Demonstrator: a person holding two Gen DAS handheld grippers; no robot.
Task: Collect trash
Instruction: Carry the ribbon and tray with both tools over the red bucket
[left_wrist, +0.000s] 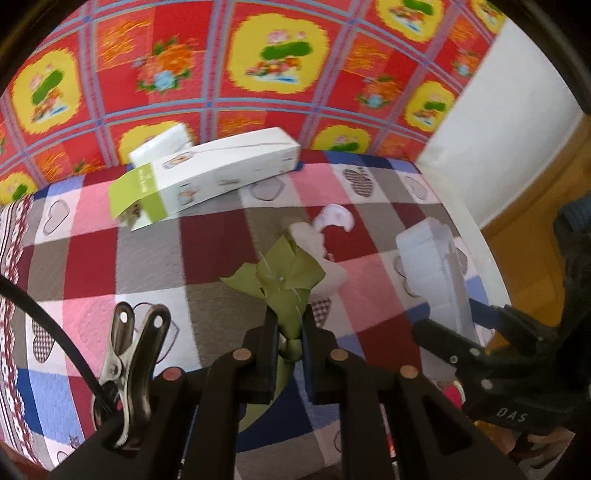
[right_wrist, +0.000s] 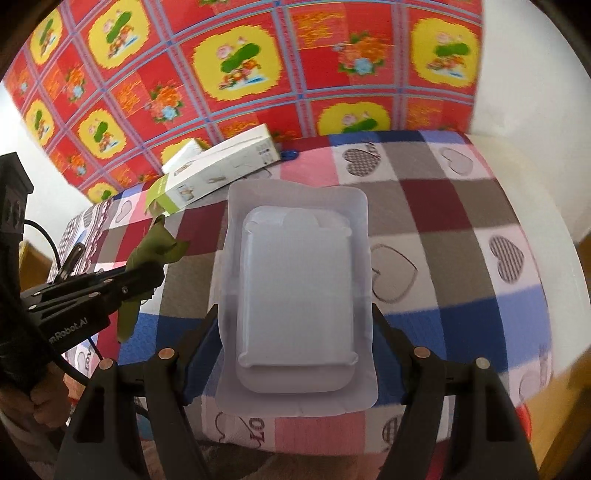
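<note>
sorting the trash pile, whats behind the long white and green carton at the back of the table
A smaller white box leans behind the long carton; only its upper part shows. Its base and anything lower are hidden by the carton.

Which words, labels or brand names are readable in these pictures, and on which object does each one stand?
"DAS": on the right hand-held gripper, in the left wrist view.
"mRobot.AI", start cut off: on the left hand-held gripper, in the right wrist view.
"Lov" and "10": on the checked cloth.
Print on the white and green box: too blurred.

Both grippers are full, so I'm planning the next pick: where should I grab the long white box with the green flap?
Take the white box across its narrow width near the middle, coming from above. It lies flat on the checked cloth, long sides exposed; avoid the loose green flap.
</note>
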